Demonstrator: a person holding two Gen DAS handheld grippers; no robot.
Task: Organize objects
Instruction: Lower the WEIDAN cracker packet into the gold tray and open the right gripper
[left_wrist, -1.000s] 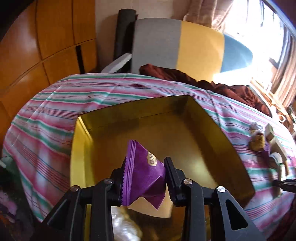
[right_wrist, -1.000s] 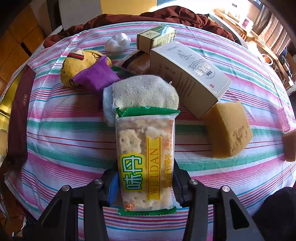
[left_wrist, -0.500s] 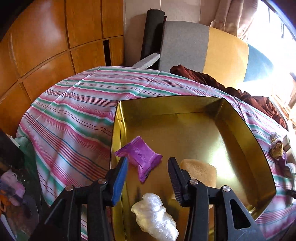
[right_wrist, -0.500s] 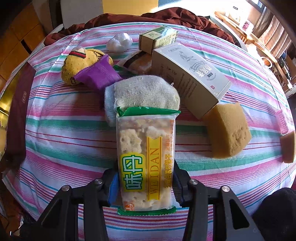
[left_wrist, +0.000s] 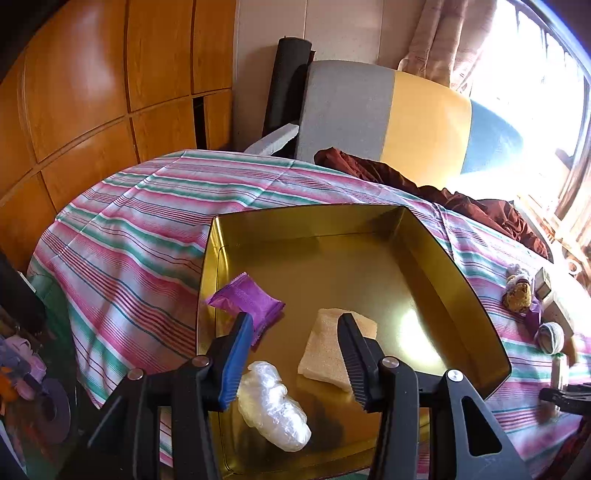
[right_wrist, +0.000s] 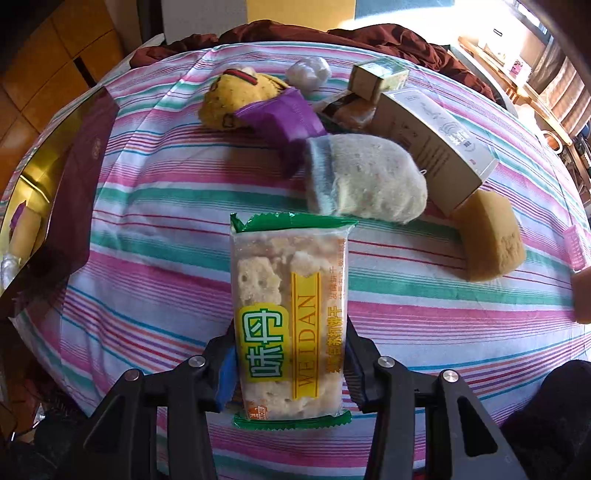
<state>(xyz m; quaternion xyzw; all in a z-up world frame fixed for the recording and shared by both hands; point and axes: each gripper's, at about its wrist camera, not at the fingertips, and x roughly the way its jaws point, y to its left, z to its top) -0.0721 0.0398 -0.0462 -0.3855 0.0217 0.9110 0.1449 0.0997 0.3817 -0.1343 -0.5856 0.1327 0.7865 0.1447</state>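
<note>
In the left wrist view my left gripper (left_wrist: 293, 352) hangs over the gold tin (left_wrist: 436, 254), its jaws opening with nothing between them. A purple packet (left_wrist: 245, 301) lies in the tin by its left wall, behind the blue pad. A pale sponge (left_wrist: 328, 350) and a clear plastic wad (left_wrist: 273, 404) also lie in the tin. In the right wrist view my right gripper (right_wrist: 290, 369) is shut on a cracker pack (right_wrist: 288, 314) with green ends, held above the striped cloth (right_wrist: 147, 280).
On the cloth lie a grey sock roll (right_wrist: 365, 181), a second purple packet (right_wrist: 280, 118), a yellow plush toy (right_wrist: 236, 98), a white carton (right_wrist: 439, 140), a small green box (right_wrist: 378, 75) and a tan sponge (right_wrist: 489, 236). The tin's dark lid (right_wrist: 70, 195) leans at the left.
My left gripper let go of the purple packet, which now lies in the tin, and drew back. My right gripper carried the cracker pack leftward, clear of the sock roll.
</note>
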